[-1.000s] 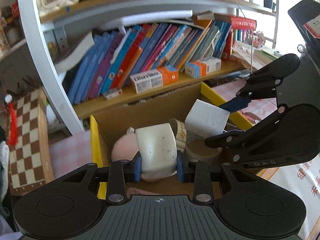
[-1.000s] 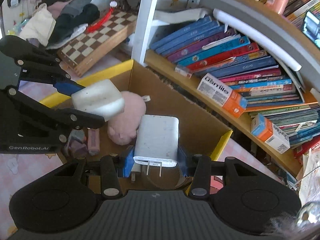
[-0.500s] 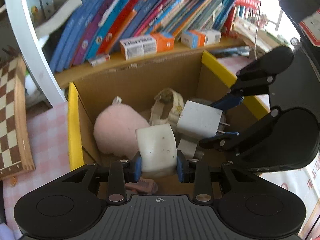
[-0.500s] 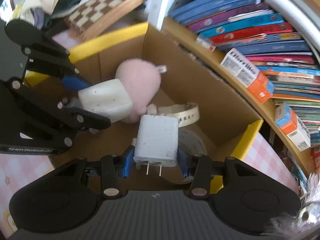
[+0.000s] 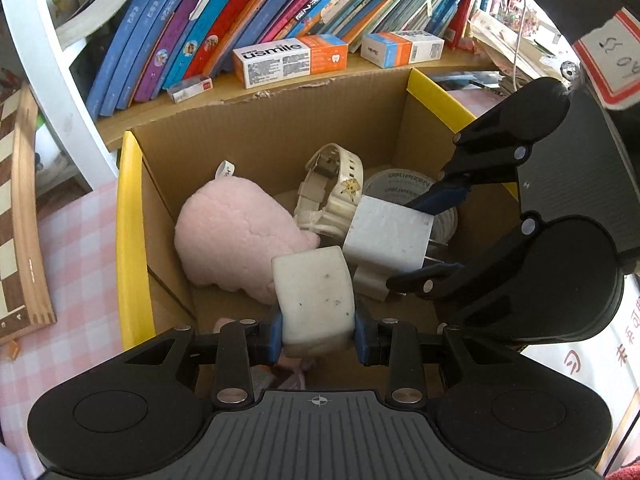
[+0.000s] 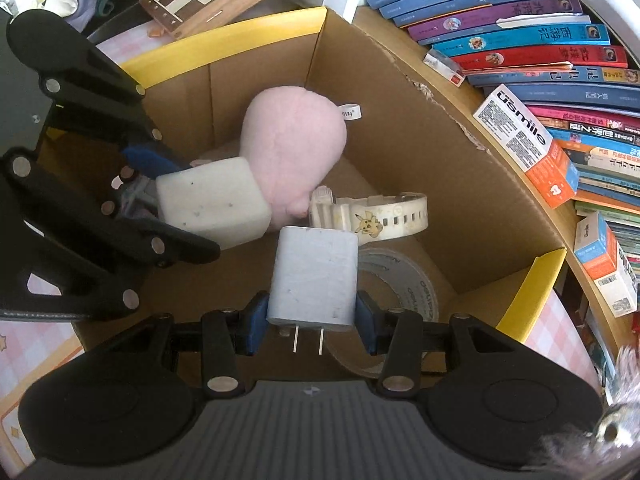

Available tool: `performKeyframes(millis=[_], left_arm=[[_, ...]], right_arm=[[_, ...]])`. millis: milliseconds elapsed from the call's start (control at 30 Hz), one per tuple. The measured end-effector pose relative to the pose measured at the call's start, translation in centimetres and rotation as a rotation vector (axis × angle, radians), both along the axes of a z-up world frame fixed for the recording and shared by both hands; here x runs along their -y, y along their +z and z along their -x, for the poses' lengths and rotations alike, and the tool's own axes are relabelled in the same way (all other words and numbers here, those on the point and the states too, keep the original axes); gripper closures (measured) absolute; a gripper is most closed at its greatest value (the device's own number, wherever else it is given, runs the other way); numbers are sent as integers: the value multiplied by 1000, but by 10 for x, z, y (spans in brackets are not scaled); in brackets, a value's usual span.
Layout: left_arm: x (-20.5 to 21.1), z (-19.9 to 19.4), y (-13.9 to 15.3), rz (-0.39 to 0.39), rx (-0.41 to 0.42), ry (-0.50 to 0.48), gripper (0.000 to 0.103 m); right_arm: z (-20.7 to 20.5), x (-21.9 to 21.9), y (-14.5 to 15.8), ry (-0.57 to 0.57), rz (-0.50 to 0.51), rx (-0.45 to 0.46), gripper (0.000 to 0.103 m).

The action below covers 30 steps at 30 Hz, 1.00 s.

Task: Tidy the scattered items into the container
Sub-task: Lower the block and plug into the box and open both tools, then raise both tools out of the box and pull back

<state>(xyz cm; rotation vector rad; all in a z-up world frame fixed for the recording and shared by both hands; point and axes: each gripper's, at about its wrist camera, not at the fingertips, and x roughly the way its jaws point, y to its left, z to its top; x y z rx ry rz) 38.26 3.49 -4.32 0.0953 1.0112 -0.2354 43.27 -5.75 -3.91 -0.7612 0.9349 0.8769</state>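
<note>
My left gripper (image 5: 317, 334) is shut on a white speckled eraser block (image 5: 314, 298), held over the open cardboard box (image 5: 256, 132) with yellow-edged flaps. My right gripper (image 6: 311, 326) is shut on a white plug charger (image 6: 314, 282), prongs toward the camera, also inside the box mouth. Each gripper shows in the other's view: the eraser block (image 6: 212, 204) at left, the charger (image 5: 386, 234) at right. Inside the box lie a pink plush toy (image 5: 236, 236), a cream watch (image 6: 370, 212) and a roll of tape (image 6: 400, 280).
A bookshelf with leaning books (image 5: 248, 12) and small orange-and-white cartons (image 5: 290, 60) stands just behind the box. A wooden chessboard (image 5: 16, 216) lies to the left on the pink checked cloth (image 5: 76, 264). A white shelf post (image 5: 52, 80) rises at the box's left rear corner.
Both grippers have sunk and tipped downward into the box mouth, still holding the eraser block and the charger. The shelf has slid up out of the views.
</note>
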Motion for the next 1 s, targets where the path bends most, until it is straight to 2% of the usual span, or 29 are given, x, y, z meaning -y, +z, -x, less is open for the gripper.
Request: performKeyframes(millis=[100,233,400,767,867,1000], left_arm=[[0,1,0,-3,0,4,68],[-2,1,-1,2,-3,25,62],[-2,4,-1,0,-5,51,63],[3,11,-1,-4,-24,73,63],[3,11,0,14,-18,75,56],[5,17,5,8,27,75,47]], right_arm=[[-2,0,-1,-9,-9,-5,58],[-3,3,0,-21,-19,-3,50],[-4,8,0,-32,-24,9,41],[0,17,-2,32,-41,5,40],[-1,15,-1,28,-36,8,39],[1,17,5,23,-43,49,27]])
